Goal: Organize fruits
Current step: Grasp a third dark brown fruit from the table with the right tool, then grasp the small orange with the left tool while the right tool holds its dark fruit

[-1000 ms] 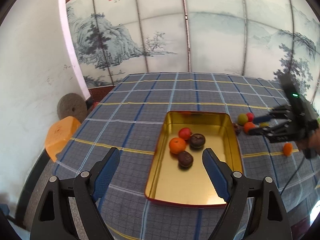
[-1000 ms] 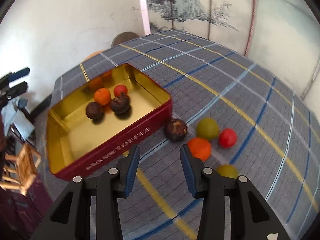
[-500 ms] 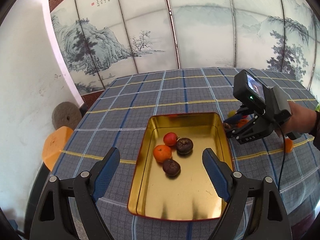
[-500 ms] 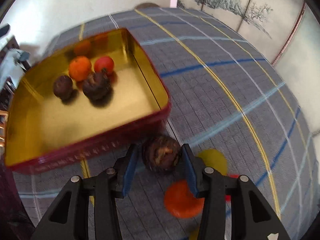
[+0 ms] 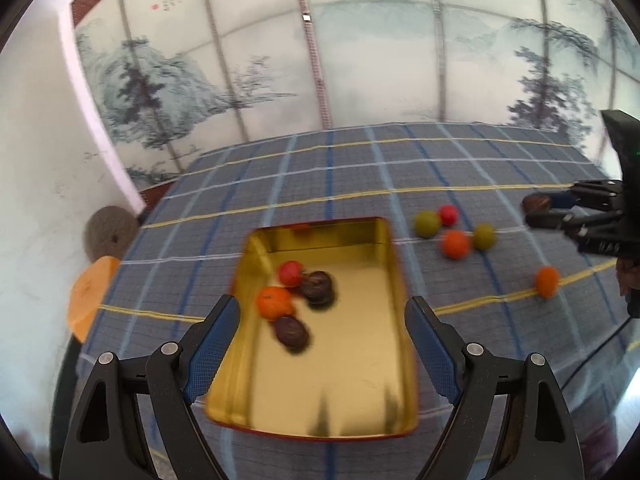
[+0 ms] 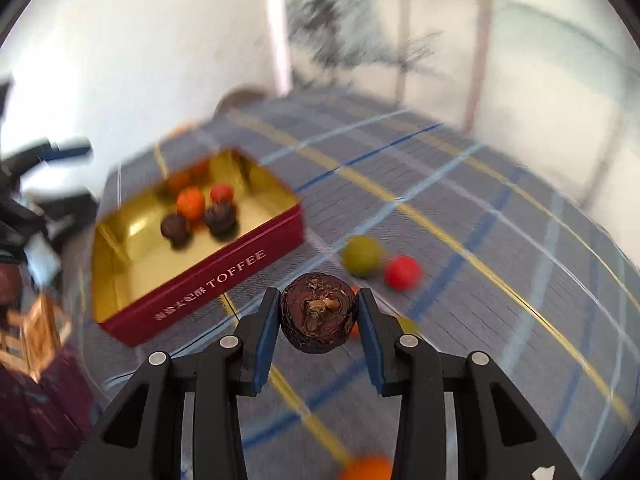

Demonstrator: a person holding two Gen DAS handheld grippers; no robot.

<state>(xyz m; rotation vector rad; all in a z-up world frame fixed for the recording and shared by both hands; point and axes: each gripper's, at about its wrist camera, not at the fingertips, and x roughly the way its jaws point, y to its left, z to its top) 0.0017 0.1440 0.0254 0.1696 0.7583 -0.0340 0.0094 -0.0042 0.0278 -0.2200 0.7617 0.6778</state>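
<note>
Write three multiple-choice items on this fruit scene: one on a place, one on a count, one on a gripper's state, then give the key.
1. Where is the dark brown fruit nearest the right-wrist camera?
A. in the tin
B. between the right gripper's fingers
C. on the orange stool

2. How many fruits lie in the gold tin?
A. two
B. four
C. seven

3. How is the left gripper?
A. open, holding nothing
B. shut on an orange
C. shut on the tin's rim

Key: 1 B, both blue pads press its sides; 2 B, one red, one orange and two dark ones show in the left view; 3 A, its fingers stand wide apart above the tin.
</note>
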